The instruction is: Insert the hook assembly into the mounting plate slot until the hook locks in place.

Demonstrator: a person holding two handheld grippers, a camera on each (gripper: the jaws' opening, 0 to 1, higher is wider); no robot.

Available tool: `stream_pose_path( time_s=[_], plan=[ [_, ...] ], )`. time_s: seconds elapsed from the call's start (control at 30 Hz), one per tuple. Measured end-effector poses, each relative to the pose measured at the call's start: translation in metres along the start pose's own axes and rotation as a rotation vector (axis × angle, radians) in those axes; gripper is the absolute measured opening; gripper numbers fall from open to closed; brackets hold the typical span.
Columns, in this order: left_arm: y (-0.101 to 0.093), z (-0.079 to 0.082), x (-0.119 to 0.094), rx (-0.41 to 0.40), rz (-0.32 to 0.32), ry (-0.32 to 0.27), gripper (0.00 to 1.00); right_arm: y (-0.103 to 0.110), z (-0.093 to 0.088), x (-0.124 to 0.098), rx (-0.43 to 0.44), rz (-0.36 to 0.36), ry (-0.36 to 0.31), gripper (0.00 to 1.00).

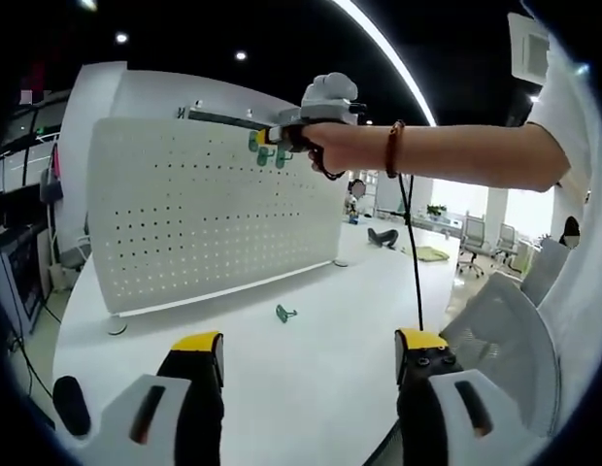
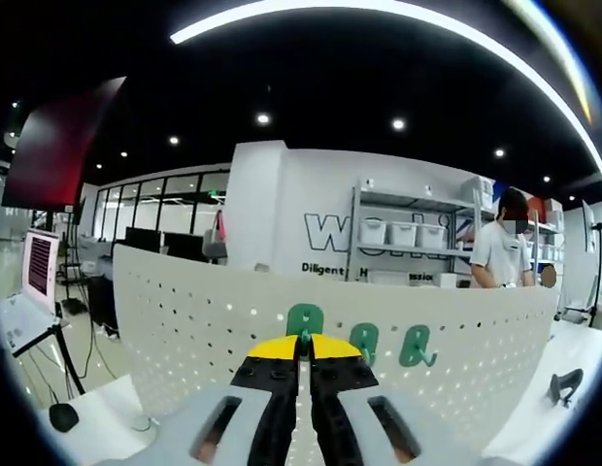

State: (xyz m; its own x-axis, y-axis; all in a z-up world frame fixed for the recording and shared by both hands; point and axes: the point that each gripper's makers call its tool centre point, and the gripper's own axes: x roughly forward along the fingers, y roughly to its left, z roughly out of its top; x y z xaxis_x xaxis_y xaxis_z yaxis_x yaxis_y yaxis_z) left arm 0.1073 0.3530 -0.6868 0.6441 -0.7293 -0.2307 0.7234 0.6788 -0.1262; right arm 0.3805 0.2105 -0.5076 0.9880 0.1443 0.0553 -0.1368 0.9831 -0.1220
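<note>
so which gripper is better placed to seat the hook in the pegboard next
Right. The right gripper is shut on a green hook at the pegboard's top edge, beside two hung hooks. The left gripper is open, back over the table, holding nothing.

Bright ceiling strip lights [image 2: 379, 10] and spotlights glare overhead; both fisheye views stay sharp, bending strongly at edges.

Setting: open-plan office or lab. Evidence: office chairs [image 1: 473, 236] at right; metal shelving [image 2: 410, 238] with white bins at centre; monitor [image 2: 39, 267] at far left; recessed ceiling lights [image 2: 263, 118]; lettered white wall [image 2: 325, 209].
</note>
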Motion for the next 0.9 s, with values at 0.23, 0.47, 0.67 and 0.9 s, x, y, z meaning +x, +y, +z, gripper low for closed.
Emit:
stream_pose_path(
  time_s=[0.23, 0.47, 0.67, 0.9],
  plan=[
    [0.001, 0.002, 0.0, -0.003, -0.003, -0.008, 0.75, -0.001, 0.0, 0.006, 0.015, -0.007, 0.001, 0.02],
    [0.001, 0.002, 0.0, 0.009, -0.004, -0.003, 0.78, 0.001, -0.003, 0.015, 0.009, -0.002, 0.007, 0.02],
    [0.004, 0.0, -0.002, -0.002, 0.007, -0.003, 0.77, -0.001, -0.005, 0.019, 0.0, -0.009, 0.014, 0.02],
    [0.01, 0.0, -0.004, -0.003, 0.018, 0.001, 0.77, -0.003, -0.012, 0.025, 0.012, -0.016, 0.033, 0.02]
  ],
)
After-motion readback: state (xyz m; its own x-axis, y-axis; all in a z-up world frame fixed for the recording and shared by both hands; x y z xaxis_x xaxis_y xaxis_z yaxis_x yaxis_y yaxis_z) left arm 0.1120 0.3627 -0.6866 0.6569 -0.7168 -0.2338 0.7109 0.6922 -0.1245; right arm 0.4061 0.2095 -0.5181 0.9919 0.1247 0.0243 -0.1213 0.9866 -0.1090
